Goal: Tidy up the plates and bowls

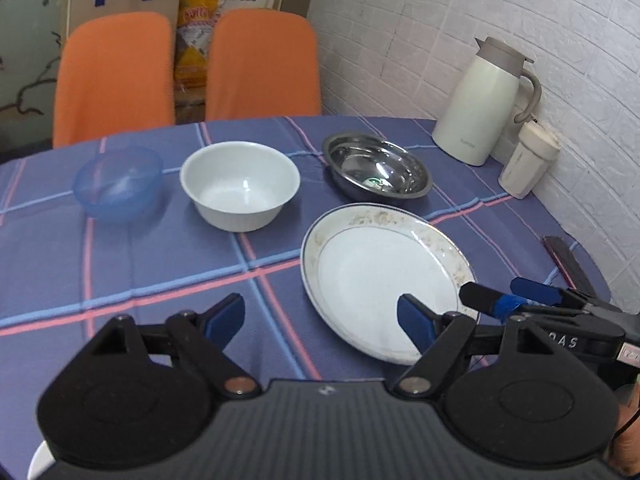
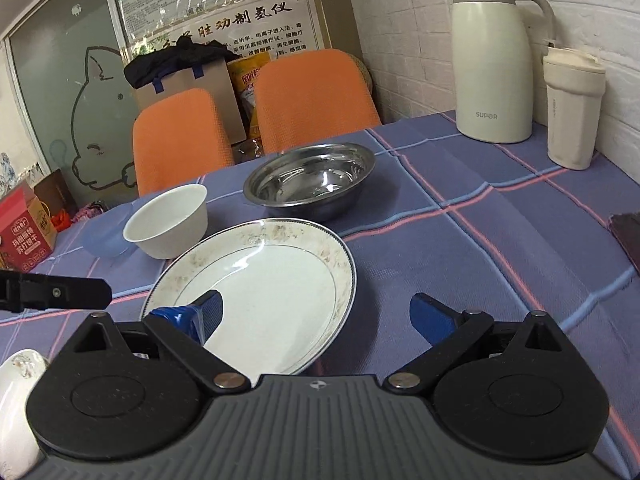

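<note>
A large white plate (image 1: 372, 276) (image 2: 276, 276) with a stained rim lies flat on the checked tablecloth. Behind it stand a white bowl (image 1: 240, 188) (image 2: 168, 220), a steel bowl (image 1: 376, 170) (image 2: 312, 180) and a blue plastic bowl (image 1: 118, 184) (image 2: 102, 240). My left gripper (image 1: 320, 320) is open, with its right finger over the plate's near-left rim. My right gripper (image 2: 320, 316) (image 1: 490, 290) is open at the plate's right side: one finger is above the plate, the other above the cloth. Neither holds anything.
A cream thermos jug (image 1: 480, 104) (image 2: 492, 64) and a tumbler (image 1: 528, 160) (image 2: 572, 108) stand by the brick wall at back right. A dark flat object (image 1: 568, 260) lies at the right table edge. Two orange chairs (image 1: 112, 76) stand behind. Another white dish (image 2: 16, 400) sits near left.
</note>
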Demonstrator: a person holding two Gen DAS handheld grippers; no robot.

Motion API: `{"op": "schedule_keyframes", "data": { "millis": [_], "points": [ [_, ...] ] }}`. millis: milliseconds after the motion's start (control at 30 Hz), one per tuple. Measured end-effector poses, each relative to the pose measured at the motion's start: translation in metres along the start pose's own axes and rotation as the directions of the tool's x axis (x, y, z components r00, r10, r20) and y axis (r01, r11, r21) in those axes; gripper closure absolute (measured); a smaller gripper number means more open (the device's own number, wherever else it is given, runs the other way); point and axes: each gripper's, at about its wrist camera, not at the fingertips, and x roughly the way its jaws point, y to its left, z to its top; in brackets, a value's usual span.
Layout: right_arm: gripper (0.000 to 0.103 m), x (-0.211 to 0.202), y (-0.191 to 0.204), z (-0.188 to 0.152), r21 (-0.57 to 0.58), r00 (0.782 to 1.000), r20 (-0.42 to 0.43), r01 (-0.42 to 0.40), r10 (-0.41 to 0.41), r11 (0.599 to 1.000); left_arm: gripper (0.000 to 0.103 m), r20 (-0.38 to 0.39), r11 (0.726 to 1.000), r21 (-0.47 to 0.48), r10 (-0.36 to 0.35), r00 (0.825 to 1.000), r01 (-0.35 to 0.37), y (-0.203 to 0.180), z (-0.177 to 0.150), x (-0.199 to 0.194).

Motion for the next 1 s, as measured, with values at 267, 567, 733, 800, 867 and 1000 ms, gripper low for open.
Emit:
{"op": "schedule_keyframes", "data": {
  "millis": [267, 567, 733, 800, 867, 1000],
  "points": [
    [0.015, 0.038, 0.002, 0.003, -0.093, 0.994, -0.112, -0.003, -0.008, 0.996, 0.027, -0.111, 0.997, -0.052, -0.055, 0.992, 0.050, 0.002, 0.023, 0.072],
    [0.014, 0.049, 0.017, -0.005, -0.184, 0.993, -0.119, -0.017, -0.005, 0.983, 0.061, -0.144, 1.000, -0.013, -0.028, 0.989, 0.026, -0.005, 0.019, 0.096],
    [0.012, 0.048, 0.037, -0.011, -0.187, 0.995, -0.095, 0.002, -0.020, 0.982, 0.067, -0.119, 0.997, 0.049, 0.059, 0.991, -0.054, -0.015, 0.016, 0.099],
    [0.013, 0.046, 0.037, -0.010, -0.169, 0.995, -0.097, -0.001, -0.016, 0.986, 0.068, -0.118, 0.997, 0.045, 0.072, 0.990, -0.067, -0.015, 0.017, 0.099],
    [0.013, 0.038, 0.036, -0.010, -0.127, 0.996, -0.084, -0.011, 0.000, 0.992, 0.068, -0.131, 0.997, 0.039, 0.073, 0.989, -0.068, -0.014, 0.017, 0.097],
    [0.013, 0.022, 0.047, -0.012, -0.162, 0.999, -0.046, 0.014, -0.022, 0.987, 0.068, -0.128, 0.999, 0.002, 0.040, 0.991, -0.041, -0.012, 0.012, 0.084]
  ]
}}
